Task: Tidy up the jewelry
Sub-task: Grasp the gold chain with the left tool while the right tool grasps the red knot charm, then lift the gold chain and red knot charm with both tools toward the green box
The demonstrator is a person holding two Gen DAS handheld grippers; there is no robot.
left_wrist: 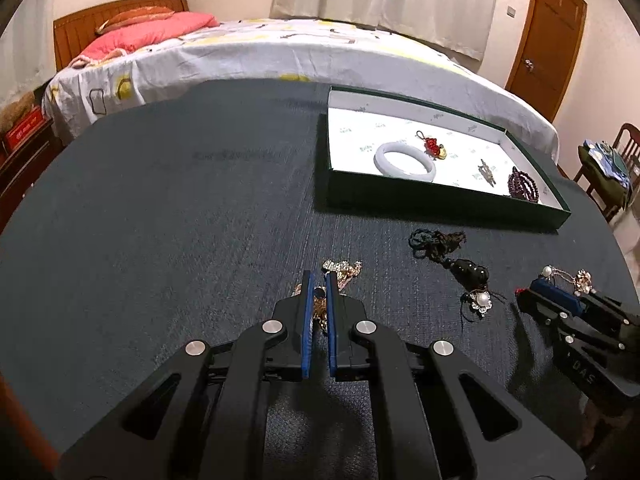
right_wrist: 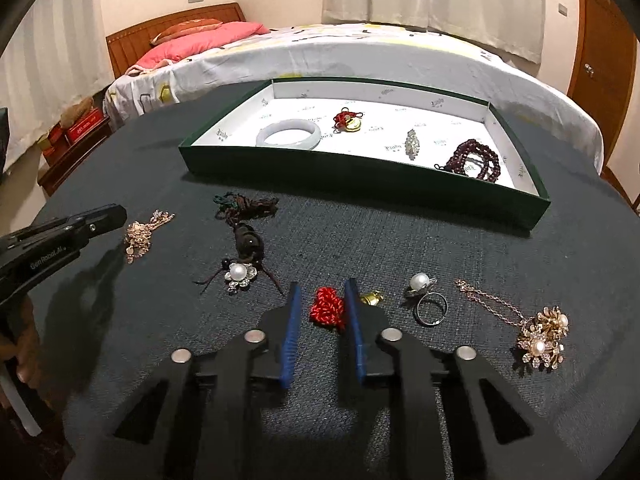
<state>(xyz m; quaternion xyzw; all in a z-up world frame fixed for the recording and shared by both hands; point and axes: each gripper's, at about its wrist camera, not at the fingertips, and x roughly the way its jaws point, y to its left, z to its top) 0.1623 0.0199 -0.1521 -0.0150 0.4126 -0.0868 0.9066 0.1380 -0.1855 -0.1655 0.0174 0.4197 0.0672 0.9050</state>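
My right gripper (right_wrist: 323,283) is open low over the dark cloth, with a red knot charm (right_wrist: 326,312) between its blue pads. The right pad touches the knot; a sliver of cloth shows at the left pad. The charm's gold bell (right_wrist: 372,299) pokes out to the right. My left gripper (left_wrist: 319,275) is shut and hovers over a gold rhinestone chain (left_wrist: 342,268), which lies loose on the cloth (right_wrist: 142,232). The green tray (right_wrist: 360,176) behind holds a white bangle (right_wrist: 288,132), a red-gold charm (right_wrist: 347,120), a silver brooch (right_wrist: 412,144) and dark red beads (right_wrist: 472,164).
On the cloth lie a black cord pendant (right_wrist: 248,240), a pearl flower brooch (right_wrist: 239,274), a pearl ring (right_wrist: 424,296) and a gold flower necklace (right_wrist: 544,340). A bed (left_wrist: 280,52) stands behind the table and a chair (left_wrist: 612,168) at the right.
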